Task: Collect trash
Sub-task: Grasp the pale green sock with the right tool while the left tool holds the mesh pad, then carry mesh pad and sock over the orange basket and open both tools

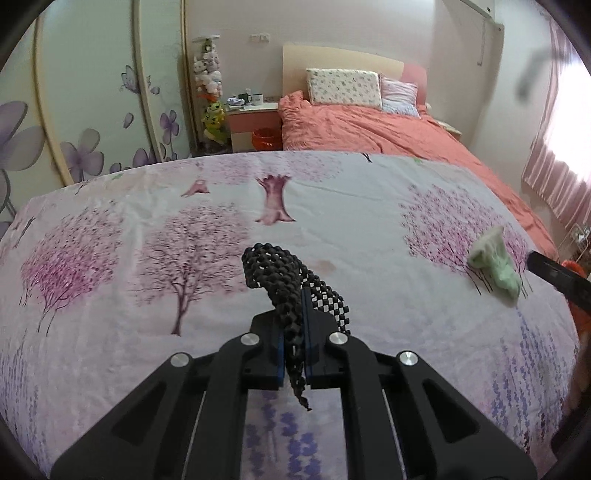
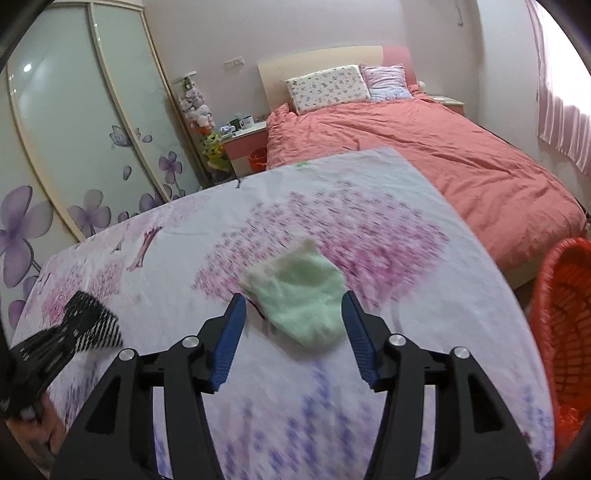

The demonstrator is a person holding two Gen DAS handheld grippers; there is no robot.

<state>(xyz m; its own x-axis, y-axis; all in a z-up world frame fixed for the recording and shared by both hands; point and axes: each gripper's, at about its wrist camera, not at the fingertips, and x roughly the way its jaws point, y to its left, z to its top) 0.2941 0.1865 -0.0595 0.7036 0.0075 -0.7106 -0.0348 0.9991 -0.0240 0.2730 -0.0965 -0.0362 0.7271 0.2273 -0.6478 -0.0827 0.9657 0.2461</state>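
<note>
— The left gripper point(image 1: 294, 354) has its jaws clamped on a black checkered sock point(image 1: 288, 284).

— The right view alone shows the right gripper point(image 2: 293, 332), jaws apart around the green sock point(image 2: 299, 295) on the floral sheet point(image 2: 369, 229), and an orange basket point(image 2: 565, 306) beside it.

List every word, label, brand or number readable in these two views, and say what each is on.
None can be read.
White mug on the nightstand: a dark mark on its side, too small and blurred to read.
Wall switch plate: no legible marking.
Flowered sheet, green cloth and black mesh piece: patterns only, no text.
</note>
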